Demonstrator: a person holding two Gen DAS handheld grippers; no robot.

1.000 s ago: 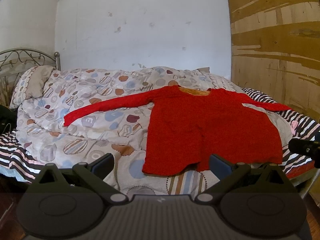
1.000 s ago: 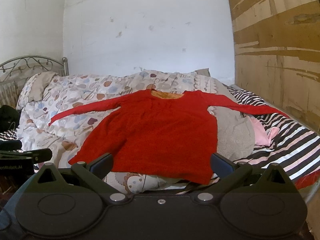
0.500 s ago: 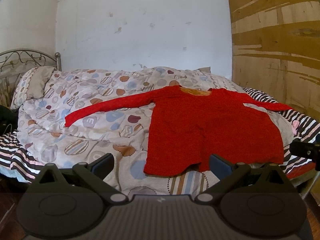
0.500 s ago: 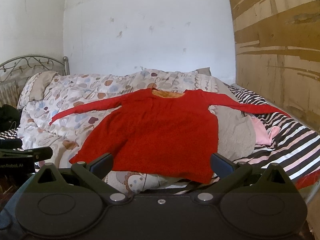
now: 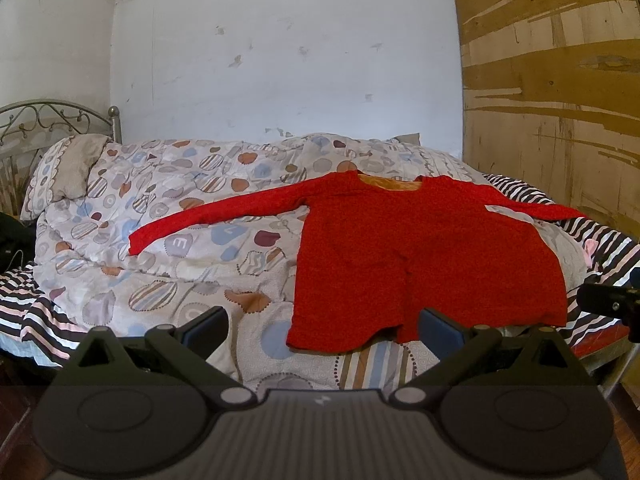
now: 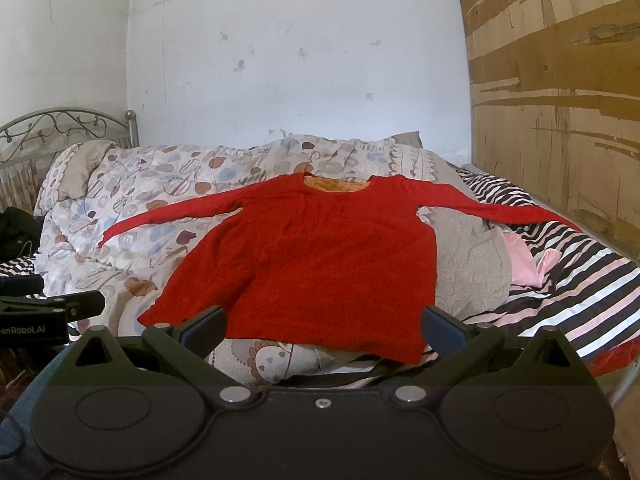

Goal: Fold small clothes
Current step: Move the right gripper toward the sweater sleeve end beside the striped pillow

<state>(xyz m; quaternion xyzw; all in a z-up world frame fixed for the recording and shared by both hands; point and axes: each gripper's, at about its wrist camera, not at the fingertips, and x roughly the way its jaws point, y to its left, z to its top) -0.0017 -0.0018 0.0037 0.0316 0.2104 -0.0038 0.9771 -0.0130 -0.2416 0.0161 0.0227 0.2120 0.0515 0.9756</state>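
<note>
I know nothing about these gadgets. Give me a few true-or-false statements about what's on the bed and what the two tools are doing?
1. The red long-sleeved top lies spread flat with both sleeves stretched out. True.
2. The left gripper is clamped on the top's hem. False: its fingers stand wide apart, holding nothing.
3. A pink garment lies on the striped sheet beside the top. True.
4. The right gripper holds a sleeve. False: it is open and short of the cloth.
5. The top rests on a plain white quilt. False: the patterned quilt has coloured ovals and hearts.
</note>
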